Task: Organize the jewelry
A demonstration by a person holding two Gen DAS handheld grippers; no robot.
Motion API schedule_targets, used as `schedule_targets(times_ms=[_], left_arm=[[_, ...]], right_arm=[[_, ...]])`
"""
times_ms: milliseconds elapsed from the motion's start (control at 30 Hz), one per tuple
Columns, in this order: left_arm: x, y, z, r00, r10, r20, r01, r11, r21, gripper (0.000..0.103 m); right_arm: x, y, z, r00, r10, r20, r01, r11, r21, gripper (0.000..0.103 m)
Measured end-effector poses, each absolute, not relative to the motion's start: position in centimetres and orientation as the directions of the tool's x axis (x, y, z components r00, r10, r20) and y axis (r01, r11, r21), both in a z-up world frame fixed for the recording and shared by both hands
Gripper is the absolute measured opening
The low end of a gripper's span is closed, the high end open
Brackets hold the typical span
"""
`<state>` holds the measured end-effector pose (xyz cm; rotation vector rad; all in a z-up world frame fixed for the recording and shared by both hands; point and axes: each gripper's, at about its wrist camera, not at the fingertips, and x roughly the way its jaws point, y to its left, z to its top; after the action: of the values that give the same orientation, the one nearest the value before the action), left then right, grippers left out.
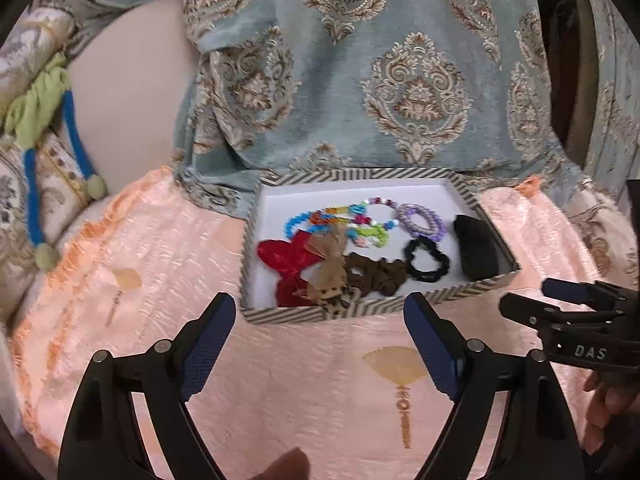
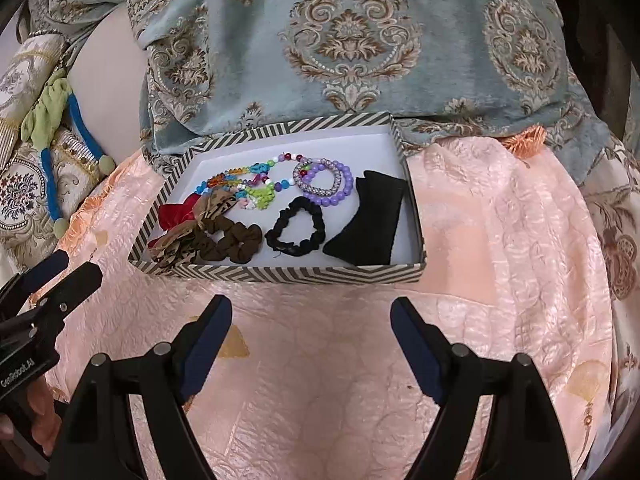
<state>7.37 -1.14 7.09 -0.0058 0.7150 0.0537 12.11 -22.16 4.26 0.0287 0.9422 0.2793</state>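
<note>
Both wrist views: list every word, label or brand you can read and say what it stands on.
"DAS": white letters on the black body of the right claw, seen in the left wrist view; the word runs on out of the frame.
"GenRobot.AI": white letters on the body of the left claw, seen in the right wrist view; small, so the reading is uncertain.
The striped box and the things in it bear no text.

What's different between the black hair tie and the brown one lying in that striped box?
The black scrunchie is thin and lies open as a clear loop with the white box floor showing through; the brown scrunchie is thicker, ruffled and bunched up, its hole barely visible. The black one lies alone, while the brown one touches the tan patterned bow beside it. Both are gathered fabric, resting near the front wall of the striped box.
</note>
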Motion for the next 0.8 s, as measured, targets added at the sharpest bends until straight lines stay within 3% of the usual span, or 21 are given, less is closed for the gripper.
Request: schedule_targets(times_ms=[800], left_arm=[[7.7,-1.4,5.9,0.712,0.056,-0.700,-0.083,0.997,-0.005,0.074]], right_arm=[[12.3,-20.3,4.5,0.579,0.231,-0.782,-0.266,0.960,0.087,0.085]])
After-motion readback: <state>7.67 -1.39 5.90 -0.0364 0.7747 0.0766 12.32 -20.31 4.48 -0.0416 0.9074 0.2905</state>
